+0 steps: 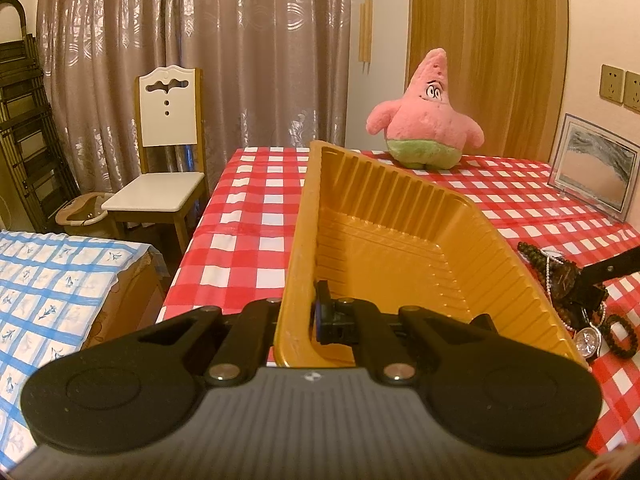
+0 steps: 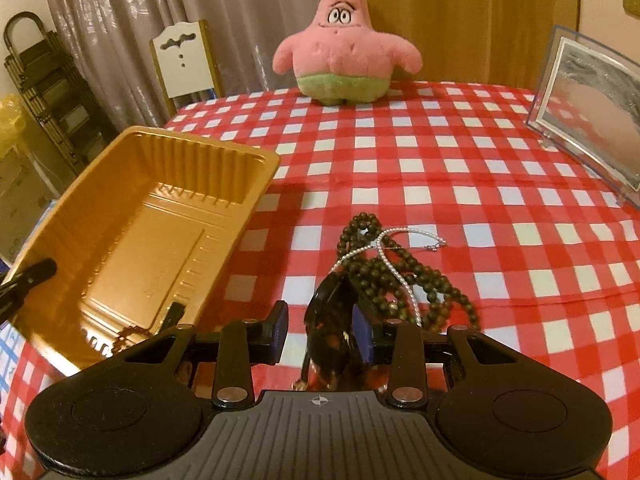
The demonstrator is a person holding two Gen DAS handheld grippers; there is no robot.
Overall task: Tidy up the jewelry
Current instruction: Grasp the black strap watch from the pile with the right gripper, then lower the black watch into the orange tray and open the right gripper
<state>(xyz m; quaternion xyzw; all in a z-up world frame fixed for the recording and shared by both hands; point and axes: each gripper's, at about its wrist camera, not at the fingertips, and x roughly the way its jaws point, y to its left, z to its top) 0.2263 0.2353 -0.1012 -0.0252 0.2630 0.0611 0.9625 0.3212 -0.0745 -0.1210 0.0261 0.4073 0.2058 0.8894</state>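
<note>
- The left gripper (image 1: 304, 320) is clamped on the near wall of the gold tray (image 1: 400, 240), one finger inside and one outside the rim.
- The tray is tilted, its far end raised over the left part of the table (image 2: 440, 152), near the left edge.
- In the right wrist view a small gold-coloured piece (image 2: 128, 334) lies in the tray's near corner; what it is cannot be told.
- The right gripper (image 2: 322, 330) has its jaws about half apart. A dark glossy piece (image 2: 332, 320) stands between them, against the right pad (image 2: 362, 332), with a gap to the left pad (image 2: 280, 328); whether it is gripped cannot be told.
- Just beyond the fingers lie a string of dark beads (image 2: 384, 276) and a thin pearl chain (image 2: 394, 264) crossing it, heaped in the near middle of the table, right of the tray.
- The left wrist view shows a watch (image 1: 588, 340) and a dark bead bracelet (image 1: 624, 336) in the same heap, beside the tray's right wall.
- A pink plush (image 2: 346, 48) stands at the far edge, and a clear picture frame (image 2: 592, 112) at the right edge.
</note>
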